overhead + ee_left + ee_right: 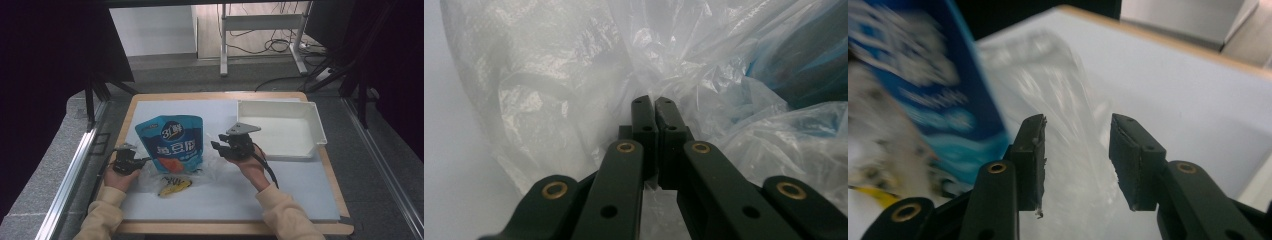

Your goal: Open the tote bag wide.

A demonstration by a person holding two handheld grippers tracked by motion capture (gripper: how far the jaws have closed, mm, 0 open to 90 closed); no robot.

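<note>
Left tongs (650, 102) clamped on clear plastic bag (574, 75), right tongs (1075, 130) parted, blue pouch (923, 90) blurred

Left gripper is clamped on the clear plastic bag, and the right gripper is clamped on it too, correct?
Not quite. The left gripper is shut on the clear plastic bag, but the right gripper is open: the right gripper view shows its fingers apart, with the bag's film lying between them, ungripped.

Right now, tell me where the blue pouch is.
In the high view, the blue pouch stands mid-table between both grippers, inside the clear plastic bag, left of the white tray.
</note>
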